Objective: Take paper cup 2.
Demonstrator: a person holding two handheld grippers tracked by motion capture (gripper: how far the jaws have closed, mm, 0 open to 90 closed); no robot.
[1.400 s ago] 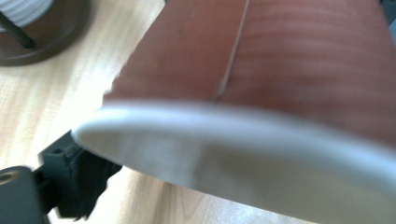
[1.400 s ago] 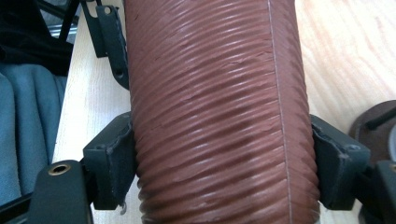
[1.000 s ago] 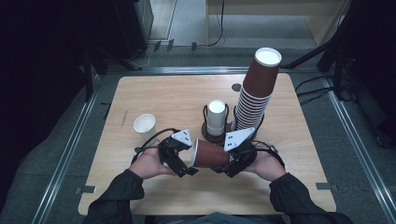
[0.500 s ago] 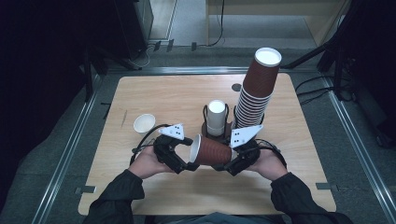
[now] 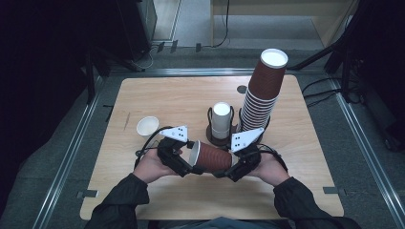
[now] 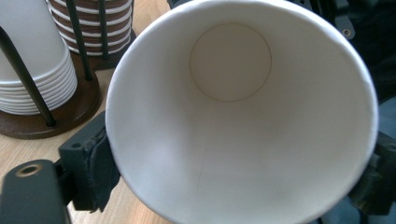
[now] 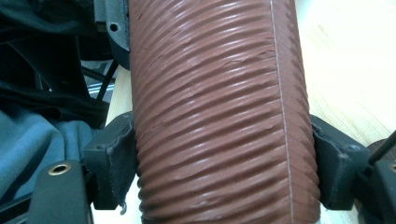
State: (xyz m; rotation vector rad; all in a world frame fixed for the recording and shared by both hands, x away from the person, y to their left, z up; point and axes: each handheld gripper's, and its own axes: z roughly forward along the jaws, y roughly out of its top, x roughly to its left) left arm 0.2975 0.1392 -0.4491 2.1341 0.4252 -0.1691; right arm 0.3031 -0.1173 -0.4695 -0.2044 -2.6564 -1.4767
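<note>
The brown ribbed paper cup (image 5: pixel 211 156) is lying on its side just above the table (image 5: pixel 305 191), near the front edge, between the two hands and in front of the cup holder (image 5: pixel 220 136).

The right gripper (image 5: pixel 224 172) is clamping the ribbed body near the base end; in the right gripper view both pads are pressing against the corrugated wall (image 7: pixel 219 112). The left gripper (image 5: pixel 190 168) is straddling the open rim; its jaws have just been closing, with the cup mouth (image 6: pixel 240 116) between them. In the left gripper view the pad (image 6: pixel 100 165) is touching the rim, so the grip is judged to be forming.

Handling, as a judgement: the cup is light and thin-walled, and the rim is likely to go oval or crease under a hard squeeze. The ribbed sleeve is offering better friction and stiffness than the smooth white interior, so the mid-body or the base end is the safer hold.

The cup may be more than one nested cup; the frames are not settling this. The far jaw of the left gripper is cut off at the picture edge. The tall brown stack (image 5: pixel 261 95) and the white stack (image 5: pixel 221 119) are standing upright behind, and a single white cup (image 5: pixel 147 127) is standing apart at the left.
</note>
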